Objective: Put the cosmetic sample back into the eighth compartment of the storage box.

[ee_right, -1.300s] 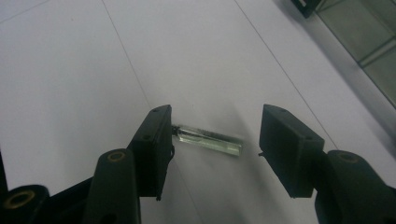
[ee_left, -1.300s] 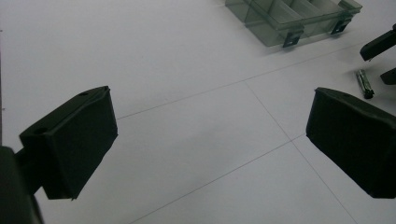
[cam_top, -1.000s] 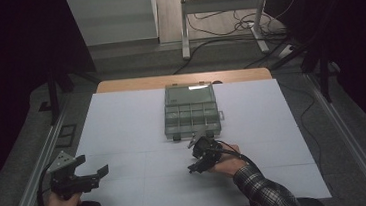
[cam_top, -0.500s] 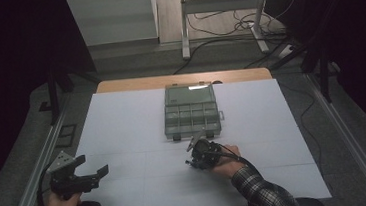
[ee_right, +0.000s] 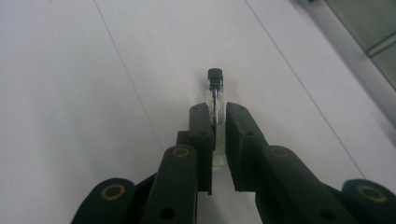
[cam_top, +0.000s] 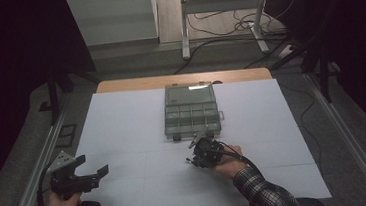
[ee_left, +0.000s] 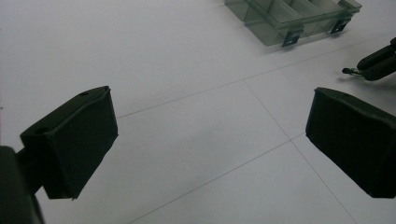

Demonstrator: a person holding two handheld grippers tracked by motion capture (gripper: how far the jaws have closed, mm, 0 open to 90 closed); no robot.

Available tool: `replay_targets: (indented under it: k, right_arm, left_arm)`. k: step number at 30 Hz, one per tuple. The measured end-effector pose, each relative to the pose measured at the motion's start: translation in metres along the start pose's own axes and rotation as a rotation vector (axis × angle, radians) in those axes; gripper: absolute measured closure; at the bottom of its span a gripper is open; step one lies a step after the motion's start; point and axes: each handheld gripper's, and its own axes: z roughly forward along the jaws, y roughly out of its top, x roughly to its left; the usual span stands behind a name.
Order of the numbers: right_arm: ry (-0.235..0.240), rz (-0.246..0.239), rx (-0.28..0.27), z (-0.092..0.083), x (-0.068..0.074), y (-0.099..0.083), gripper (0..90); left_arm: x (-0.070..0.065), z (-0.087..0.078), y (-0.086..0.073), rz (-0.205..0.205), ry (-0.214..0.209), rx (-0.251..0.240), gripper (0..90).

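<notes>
Jaws of the right claw (ee_right: 218,122) are pinched on a small clear vial (ee_right: 215,100) with a black cap, having just closed on it; the glass lies along the gap between the pads, its cap poking out past the tips and its lower end sunk between the jaws, where its outline is hard to follow. Whether the vial rests on the white table (ee_right: 70,70) or hangs just above it cannot be told. From the high view the vial is too small to pick out, lost against the dark right claw (cam_top: 200,154) and the hand behind it, near the middle of the table's front half. Just beyond that claw lies a clear compartment box (cam_top: 192,113), lid shut; its contents are too dim to read. In the left gripper view its top is cut off by the edge. The left claw (ee_left: 210,135) is spread wide with nothing between its pads, held over the table's front left corner, well apart from the vial.
</notes>
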Motion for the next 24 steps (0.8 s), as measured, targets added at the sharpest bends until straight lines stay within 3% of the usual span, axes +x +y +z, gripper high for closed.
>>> replay_targets:
  k: [11, 24]
  right_arm:
    - [-0.006, -0.011, -0.043, -0.009, 0.0, 0.0, 81.0]
    - [-0.016, 0.035, -0.077, -0.021, -0.012, -0.004, 81.0]
  left_arm:
    - [0.0, 0.0, 0.0, 0.0, -0.002, 0.005, 2.7]
    - [0.0, 0.001, 0.0, 0.0, -0.007, 0.008, 3.0]
